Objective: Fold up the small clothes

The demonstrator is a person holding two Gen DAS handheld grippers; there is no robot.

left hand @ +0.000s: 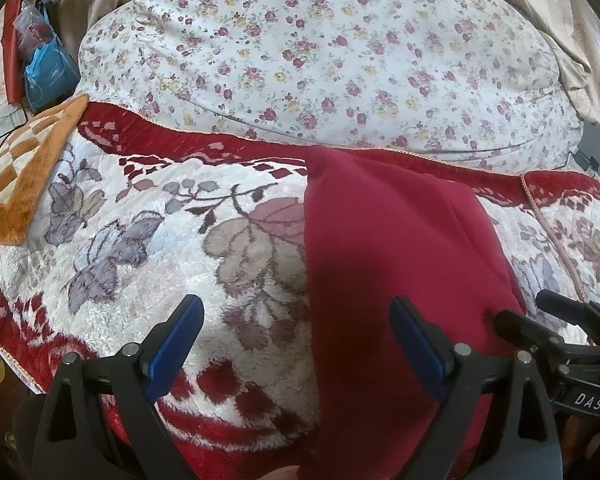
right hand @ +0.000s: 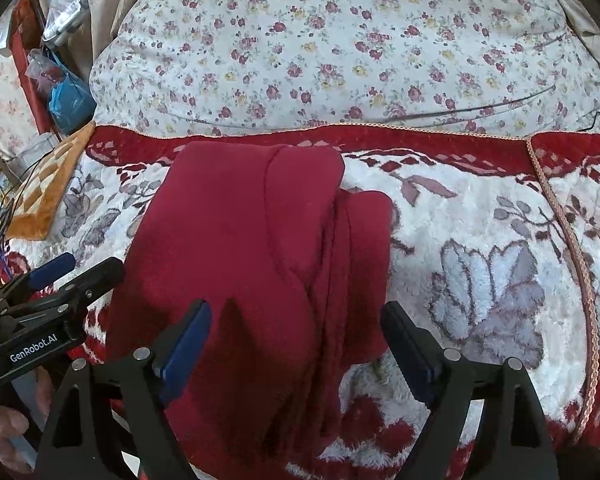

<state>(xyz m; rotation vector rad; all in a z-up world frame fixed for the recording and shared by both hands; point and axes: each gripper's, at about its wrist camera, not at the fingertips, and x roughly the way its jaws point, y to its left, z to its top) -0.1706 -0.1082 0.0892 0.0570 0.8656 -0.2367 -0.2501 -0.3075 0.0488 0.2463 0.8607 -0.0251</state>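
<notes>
Red garment [right hand: 256, 240] — folded lengthwise, rumpled right edge.

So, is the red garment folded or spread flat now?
Folded. The red garment lies on the blanket as a narrow strip, with layered edges along its right side. Neither claw grips it.

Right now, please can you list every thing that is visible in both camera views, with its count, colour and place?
red garment: one, dark red, folded lengthwise on the blanket, centre.
plush blanket: one, cream with grey and red flowers, under the garment.
floral quilt: one, white with small roses, behind the blanket.
checkered mat: one, orange and cream, far left.
blue bag: one, left, above the mat.
curtain: beige, upper right.
left gripper: black, blue pads, open over the garment's left edge.
right gripper: same, open over the garment.
</notes>
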